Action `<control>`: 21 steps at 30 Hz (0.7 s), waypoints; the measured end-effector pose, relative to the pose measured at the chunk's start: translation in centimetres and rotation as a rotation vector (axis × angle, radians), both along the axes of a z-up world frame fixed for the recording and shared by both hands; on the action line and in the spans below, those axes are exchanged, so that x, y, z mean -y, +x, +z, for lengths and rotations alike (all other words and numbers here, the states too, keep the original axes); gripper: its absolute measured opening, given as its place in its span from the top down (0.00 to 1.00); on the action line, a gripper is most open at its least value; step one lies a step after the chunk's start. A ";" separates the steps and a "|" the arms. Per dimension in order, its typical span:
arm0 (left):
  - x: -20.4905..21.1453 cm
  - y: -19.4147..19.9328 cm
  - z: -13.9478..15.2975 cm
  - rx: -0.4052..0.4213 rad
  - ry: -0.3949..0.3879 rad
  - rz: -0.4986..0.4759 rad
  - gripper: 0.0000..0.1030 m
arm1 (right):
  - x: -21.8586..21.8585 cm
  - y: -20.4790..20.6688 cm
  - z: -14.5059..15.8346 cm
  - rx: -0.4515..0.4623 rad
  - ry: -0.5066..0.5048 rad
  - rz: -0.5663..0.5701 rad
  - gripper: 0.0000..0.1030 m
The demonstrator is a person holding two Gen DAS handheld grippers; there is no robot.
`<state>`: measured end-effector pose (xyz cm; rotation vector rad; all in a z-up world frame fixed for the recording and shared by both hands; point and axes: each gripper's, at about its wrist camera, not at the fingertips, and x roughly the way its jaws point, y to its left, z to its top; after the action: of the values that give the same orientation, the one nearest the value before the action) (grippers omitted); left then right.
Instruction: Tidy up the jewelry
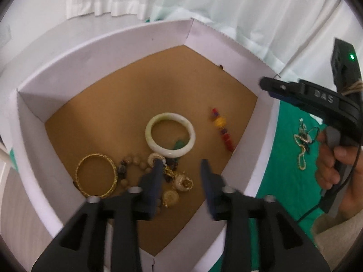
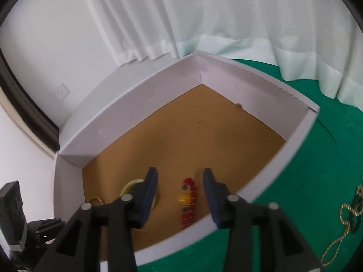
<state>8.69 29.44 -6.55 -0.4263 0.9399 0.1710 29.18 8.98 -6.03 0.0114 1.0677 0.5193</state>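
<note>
A white cardboard box with a brown floor holds jewelry: a pale jade bangle, a gold bangle, a brown bead bracelet, gold earrings and a red and yellow bead string. My left gripper is open and empty above the earrings. My right gripper is open and empty over the box, above the bead string. A gold chain lies outside on the green cloth; it also shows in the left wrist view.
The box stands on a green cloth. White curtains hang behind. The right gripper body and hand show at the right of the left wrist view. A white wall is at left.
</note>
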 end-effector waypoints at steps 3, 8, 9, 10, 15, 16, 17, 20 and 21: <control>0.6 -0.3 0.7 0.026 0.011 -0.011 0.55 | 1.7 -1.4 1.6 0.060 -0.019 -0.025 0.58; 4.6 -0.8 2.5 0.075 0.061 -0.076 0.46 | 4.4 -5.9 2.8 0.136 -0.084 -0.045 0.54; 5.9 -1.0 2.8 0.085 0.068 -0.101 0.44 | 4.9 -6.6 2.8 0.142 -0.089 -0.046 0.54; 6.9 -1.2 3.1 0.092 0.071 -0.120 0.41 | 5.7 -7.6 2.8 0.149 -0.098 -0.049 0.54; 13.1 -1.4 2.9 0.117 0.101 -0.227 0.33 | 11.1 -12.3 1.6 0.170 -0.159 -0.104 0.54; 14.1 -1.4 2.5 0.112 0.105 -0.243 0.32 | 12.4 -13.4 1.2 0.172 -0.177 -0.123 0.54; 15.6 -1.2 1.8 0.101 0.099 -0.268 0.32 | 14.0 -14.5 0.8 0.174 -0.198 -0.145 0.54; 18.9 -0.7 -0.2 0.080 0.076 -0.311 0.30 | 17.9 -17.4 -0.1 0.187 -0.258 -0.209 0.54; 20.0 -0.5 -0.9 0.069 0.080 -0.324 0.30 | 18.9 -18.1 -0.3 0.189 -0.273 -0.227 0.54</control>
<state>8.22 9.44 -7.42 -0.2008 0.9183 -0.1004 11.13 -9.91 -6.38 -0.1526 0.9299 0.1632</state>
